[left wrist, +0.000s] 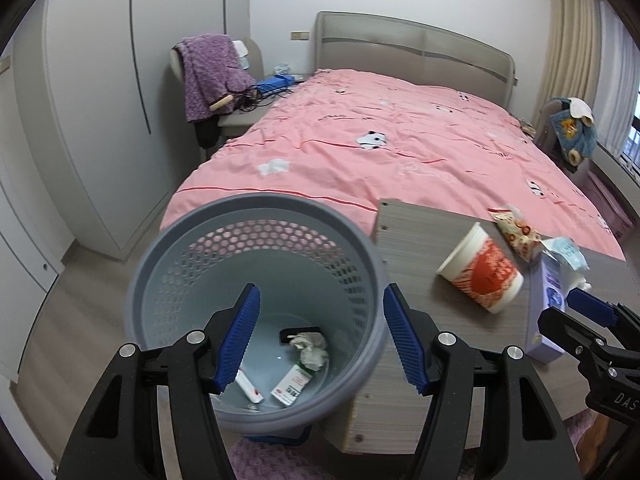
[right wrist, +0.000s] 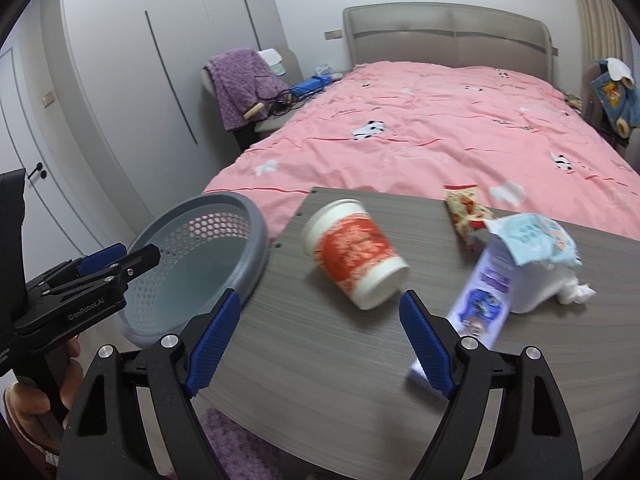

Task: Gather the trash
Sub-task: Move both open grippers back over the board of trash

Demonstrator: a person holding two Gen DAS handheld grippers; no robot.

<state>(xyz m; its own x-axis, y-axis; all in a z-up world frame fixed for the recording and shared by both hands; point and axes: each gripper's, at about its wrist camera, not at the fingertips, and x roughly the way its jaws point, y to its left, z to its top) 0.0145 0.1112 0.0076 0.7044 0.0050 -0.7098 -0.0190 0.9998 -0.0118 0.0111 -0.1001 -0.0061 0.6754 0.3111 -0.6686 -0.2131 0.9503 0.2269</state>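
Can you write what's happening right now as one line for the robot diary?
left tongs: open, above bin | right tongs: open, empty, near tipped cup | table: wrappers, box remaining

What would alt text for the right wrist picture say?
An open gripper hangs over a grey table with a tipped red-and-white cup, a carton and wrappers. A grey bin stands left, a pink bed behind.

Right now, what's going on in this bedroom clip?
A person with a gripper in each hand is clearing trash off a grey table at the foot of a pink bed. The left gripper hangs open and empty over a grey perforated wastebasket that already holds some scraps. The right gripper, also open and empty, faces a tipped red-and-white paper cup. A snack wrapper and a purple-and-white carton remain.
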